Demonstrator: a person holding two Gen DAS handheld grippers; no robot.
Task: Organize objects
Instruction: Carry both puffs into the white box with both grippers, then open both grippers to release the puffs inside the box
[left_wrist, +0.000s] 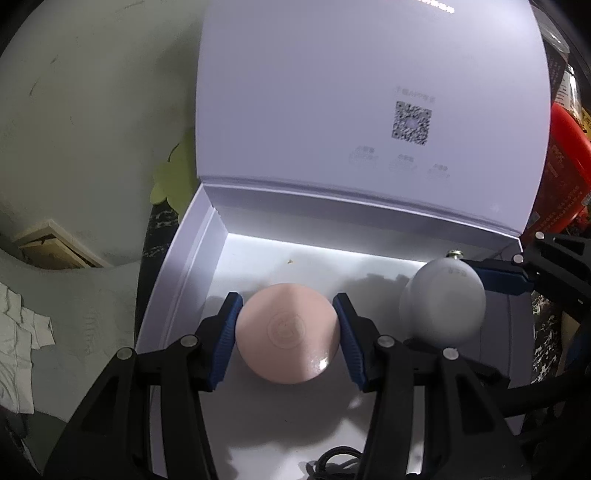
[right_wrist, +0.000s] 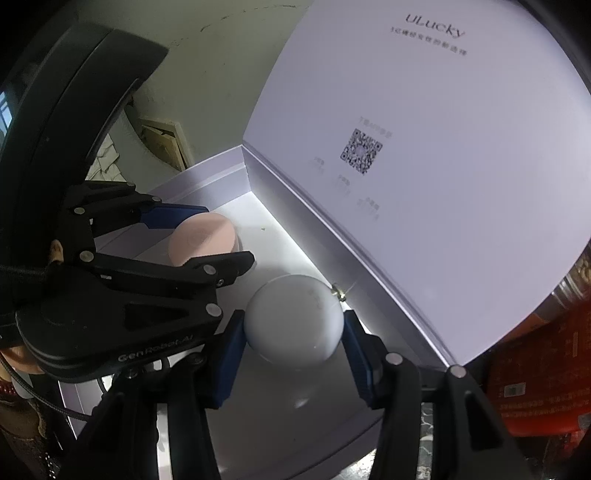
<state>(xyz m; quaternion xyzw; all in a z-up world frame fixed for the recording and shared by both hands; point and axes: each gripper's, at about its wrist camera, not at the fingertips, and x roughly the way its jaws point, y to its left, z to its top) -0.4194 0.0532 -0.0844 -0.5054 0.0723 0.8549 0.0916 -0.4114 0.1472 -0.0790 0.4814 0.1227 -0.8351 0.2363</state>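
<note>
While both tools reach into the same open box, the round, smooth pink disc-shaped object (left_wrist: 287, 334) sits between the blue pads of the left gripper (left_wrist: 287, 332), which press against its two sides so the jaws are pinching it. A faint circular emblem marks its upper face, and a small bright glint shows near its lower right edge. Seen from the right wrist camera, the pink object (right_wrist: 207, 236) lies low over the white floor of the box; whether it touches that floor cannot be told.

Just to the right of it, the matte grey ball-shaped object (right_wrist: 293, 319) with a small brass-coloured metal tip (right_wrist: 338, 291) is gripped by the right gripper (right_wrist: 293, 332), its blue pads set against the ball's left and right flanks, so those jaws are pinching it too. In the left wrist view the grey ball (left_wrist: 443, 299) is near the box's far right corner, the brass tip (left_wrist: 455, 253) pointing toward the rear wall.

Both objects are inside the shallow white cardboard box (left_wrist: 177, 291), whose hinged lid (left_wrist: 332, 92) stands upright behind them. On the lid's inner face is a printed QR code (left_wrist: 412, 122), and the right wrist view shows the lettering "uLucky" (right_wrist: 434, 26) higher up. A black cable (left_wrist: 332, 459) curls at the box's near edge. A red package (left_wrist: 567, 173) stands beyond the box on the right, and a pale green shape (left_wrist: 171, 177) lies to the left.
</note>
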